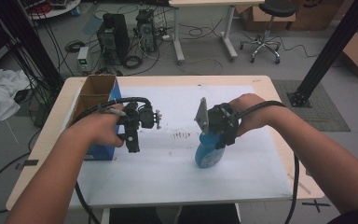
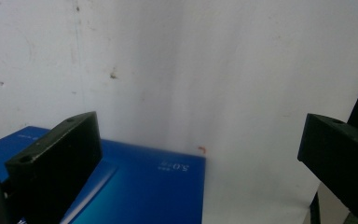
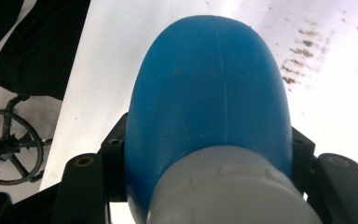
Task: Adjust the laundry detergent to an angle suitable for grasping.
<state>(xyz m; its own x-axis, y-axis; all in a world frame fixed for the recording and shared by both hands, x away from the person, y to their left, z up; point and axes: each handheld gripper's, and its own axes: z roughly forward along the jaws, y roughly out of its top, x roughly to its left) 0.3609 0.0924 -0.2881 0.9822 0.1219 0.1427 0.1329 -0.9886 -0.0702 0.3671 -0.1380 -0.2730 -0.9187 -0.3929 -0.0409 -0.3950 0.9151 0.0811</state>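
A blue bottle (image 1: 208, 154) with a pale cap stands on the white sheet (image 1: 168, 172) right of centre. My right gripper (image 1: 219, 135) comes down on it from above and is shut on its neck. In the right gripper view the blue bottle (image 3: 209, 93) bulges out between the two black jaws, its grey-white cap nearest the camera. My left gripper (image 1: 131, 140) hangs over the sheet's left part, beside a blue box (image 1: 103, 150). Its black fingers (image 2: 60, 158) stand wide apart with nothing between them, above a corner of the blue box (image 2: 144, 191).
An open cardboard box (image 1: 95, 93) stands at the table's left edge behind the blue box. Dark smudges (image 1: 182, 135) mark the sheet's middle. Beyond the table are computer towers (image 1: 114, 35), cables, a stool (image 1: 268, 28) and a black metal post (image 1: 331, 51).
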